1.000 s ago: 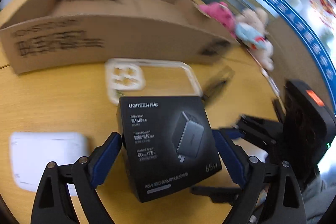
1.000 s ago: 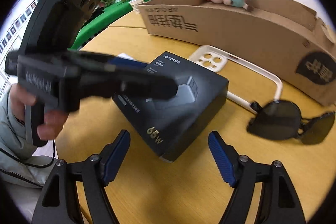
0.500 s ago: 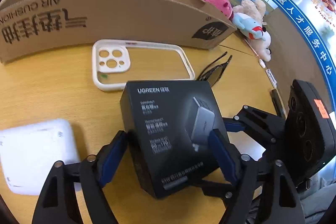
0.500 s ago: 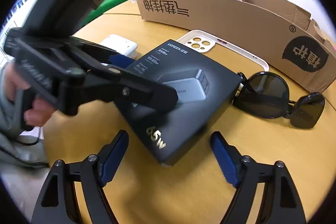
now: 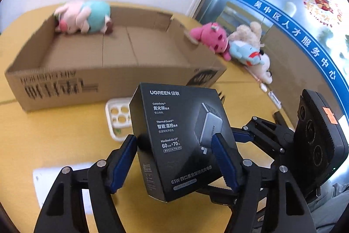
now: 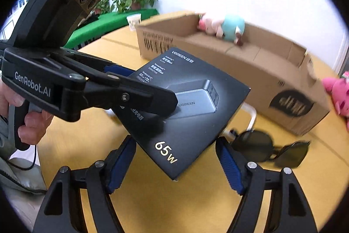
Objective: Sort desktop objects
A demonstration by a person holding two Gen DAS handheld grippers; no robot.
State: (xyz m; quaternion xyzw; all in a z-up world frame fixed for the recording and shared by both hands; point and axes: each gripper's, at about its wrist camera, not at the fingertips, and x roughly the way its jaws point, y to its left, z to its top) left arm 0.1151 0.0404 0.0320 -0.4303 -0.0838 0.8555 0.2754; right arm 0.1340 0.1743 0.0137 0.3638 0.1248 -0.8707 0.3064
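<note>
A black UGREEN charger box (image 5: 174, 123) hangs tilted above the yellow table (image 5: 54, 137). My left gripper (image 5: 173, 138) is closing on it, blue pads pressed on its two sides. From the right wrist, the same charger box (image 6: 196, 130) is seen with the left gripper's fingers (image 6: 152, 97) clamped across it. My right gripper (image 6: 175, 141) stands open just below the box's near corner, pads clear of it. An open cardboard box (image 5: 109, 84) lies behind, with a pink and teal pig plush (image 5: 85, 16) at its far end.
A white phone case (image 5: 117, 117) lies under the raised box and dark sunglasses (image 6: 268, 150) lie to its right. A flat white item (image 5: 43, 178) sits at the near left. Pink (image 5: 209, 38) and blue (image 5: 246, 54) plush toys line the table's right edge.
The left jaws have narrowed onto the charger box, and it has risen off the table and tilted. Both grippers moved up; the right one stayed open.
</note>
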